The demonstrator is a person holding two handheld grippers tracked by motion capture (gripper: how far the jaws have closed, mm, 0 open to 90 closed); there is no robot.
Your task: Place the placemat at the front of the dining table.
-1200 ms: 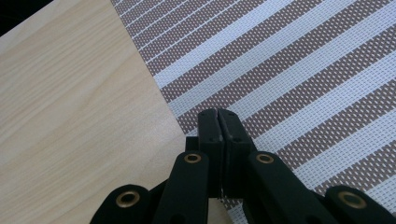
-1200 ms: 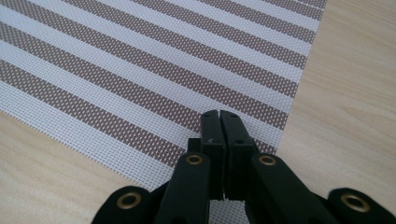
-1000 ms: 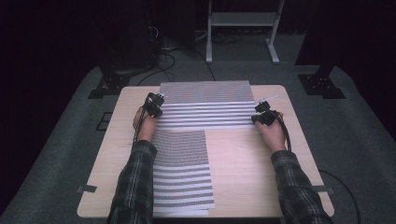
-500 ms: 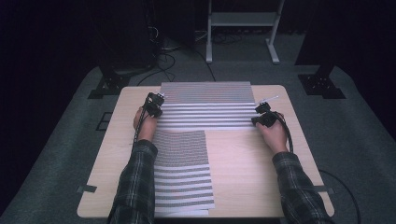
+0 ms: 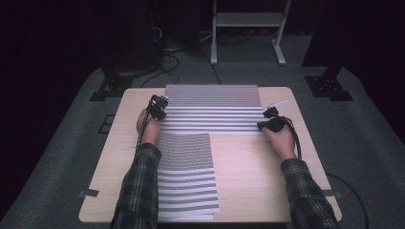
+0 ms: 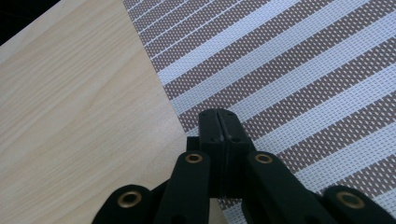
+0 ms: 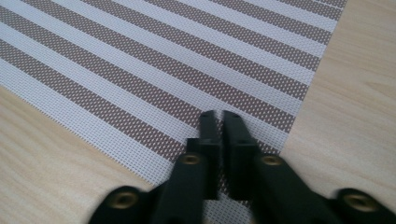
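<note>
A striped woven mat (image 5: 212,107) lies crosswise at the back of the wooden table (image 5: 258,171). A second striped mat (image 5: 186,171) lies lengthwise at the front left, its far end touching the first. My left gripper (image 5: 160,101) rests at the back mat's left edge; in the left gripper view it (image 6: 219,114) is shut, its tips just inside the mat's edge (image 6: 159,74). My right gripper (image 5: 261,125) sits at that mat's near right corner; in the right gripper view it (image 7: 218,114) is shut to a thin slit over the stripes (image 7: 154,60). The mat lies flat under both.
Bare wood (image 6: 70,107) runs left of the back mat and to the right of the front mat. Behind the table, on grey carpet, stand a white metal frame (image 5: 248,21), black stand feet (image 5: 329,88) and cables (image 5: 167,52). Tape strips (image 5: 88,193) mark the table's near corners.
The right gripper has slid a little toward the near edge along the mat's right side. The left gripper and both mats have stayed put.
</note>
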